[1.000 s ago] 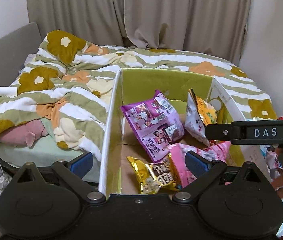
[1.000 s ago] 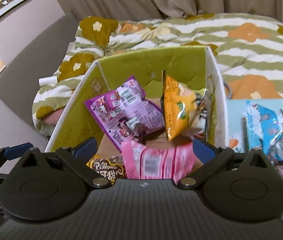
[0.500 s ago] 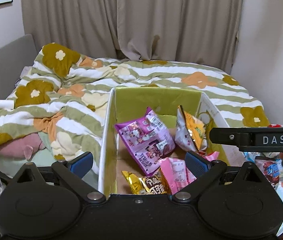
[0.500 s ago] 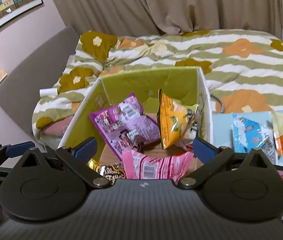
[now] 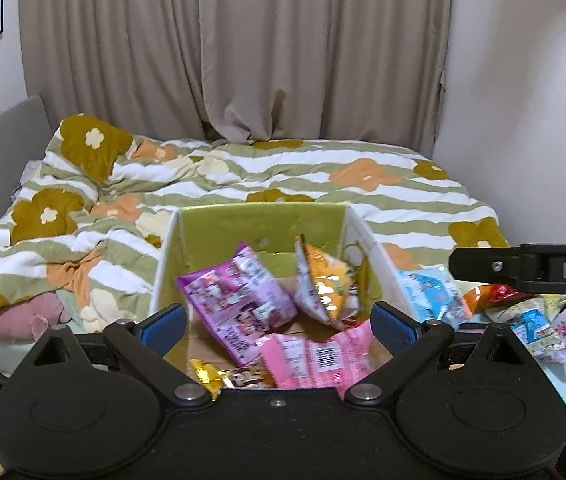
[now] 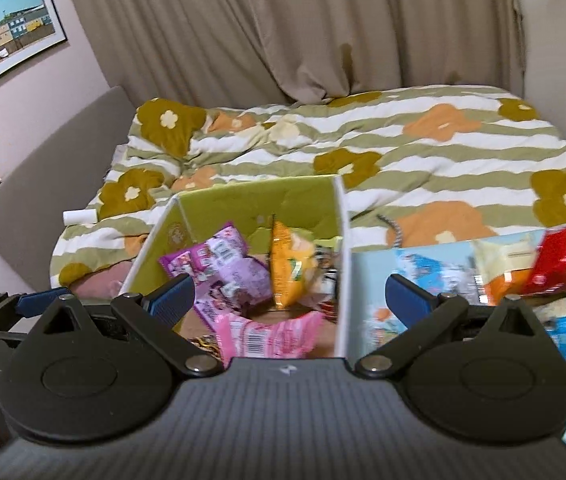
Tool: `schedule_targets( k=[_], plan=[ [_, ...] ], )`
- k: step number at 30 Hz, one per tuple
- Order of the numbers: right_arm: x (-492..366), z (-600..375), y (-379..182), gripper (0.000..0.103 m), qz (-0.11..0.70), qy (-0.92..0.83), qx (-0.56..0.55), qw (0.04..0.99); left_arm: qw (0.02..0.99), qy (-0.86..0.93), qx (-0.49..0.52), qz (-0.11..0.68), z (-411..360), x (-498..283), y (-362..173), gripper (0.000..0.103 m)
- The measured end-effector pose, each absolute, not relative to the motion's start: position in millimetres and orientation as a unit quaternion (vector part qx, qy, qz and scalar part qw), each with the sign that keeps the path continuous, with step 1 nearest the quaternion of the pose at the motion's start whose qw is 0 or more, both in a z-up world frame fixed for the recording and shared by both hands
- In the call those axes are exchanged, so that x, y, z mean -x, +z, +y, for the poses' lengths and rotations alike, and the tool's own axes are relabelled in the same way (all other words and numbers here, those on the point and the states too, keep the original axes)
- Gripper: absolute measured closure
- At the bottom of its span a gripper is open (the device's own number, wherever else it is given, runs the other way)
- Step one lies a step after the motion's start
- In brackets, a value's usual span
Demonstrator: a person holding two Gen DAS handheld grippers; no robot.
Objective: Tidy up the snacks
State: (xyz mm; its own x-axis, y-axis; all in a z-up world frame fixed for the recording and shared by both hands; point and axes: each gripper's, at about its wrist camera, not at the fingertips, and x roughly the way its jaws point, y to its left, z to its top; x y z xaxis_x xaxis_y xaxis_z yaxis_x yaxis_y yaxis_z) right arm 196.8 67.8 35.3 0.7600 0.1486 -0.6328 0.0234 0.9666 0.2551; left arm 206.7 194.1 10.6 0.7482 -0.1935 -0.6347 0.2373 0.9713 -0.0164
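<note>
Bedside box [image 5: 261, 226] partly hidden by both empty, spread tools [image 5: 277, 330] [image 6: 289, 302]; gold packet [image 5: 203, 372] cut off.

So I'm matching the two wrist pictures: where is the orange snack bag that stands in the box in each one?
Left wrist view: the orange snack bag stands right of centre, inside the box, beside the purple bag.
Right wrist view: it stands at centre, near the box's right wall.
Shared landmark: the pink bag lying in front of it.
</note>
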Motion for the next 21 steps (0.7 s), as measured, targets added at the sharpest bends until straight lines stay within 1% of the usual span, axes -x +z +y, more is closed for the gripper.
schedule_targets(
  k=[5, 9, 15, 21],
  plan=[
    [-172, 24, 44, 0.0, 0.324, 0.03, -0.127, 0.937, 0.939, -0.116, -0.024, 0.322, 154, -192, 16, 0.003],
    [-155, -17, 44, 0.0, 0.322, 0.015, -0.113, 0.94, 0.939, -0.116, -0.016, 0.323, 113, -183, 15, 0.003],
    [-142, -81, 31, 0.0, 0.335, -0.004, -0.119, 0.935, 0.935, -0.119, -0.022, 0.334, 51, -174, 4, 0.003],
    [-136, -135, 10, 0.0, 0.351, -0.016, -0.117, 0.929, 0.93, -0.112, -0.03, 0.349, 0, -166, -20, 0.003]
  ],
)
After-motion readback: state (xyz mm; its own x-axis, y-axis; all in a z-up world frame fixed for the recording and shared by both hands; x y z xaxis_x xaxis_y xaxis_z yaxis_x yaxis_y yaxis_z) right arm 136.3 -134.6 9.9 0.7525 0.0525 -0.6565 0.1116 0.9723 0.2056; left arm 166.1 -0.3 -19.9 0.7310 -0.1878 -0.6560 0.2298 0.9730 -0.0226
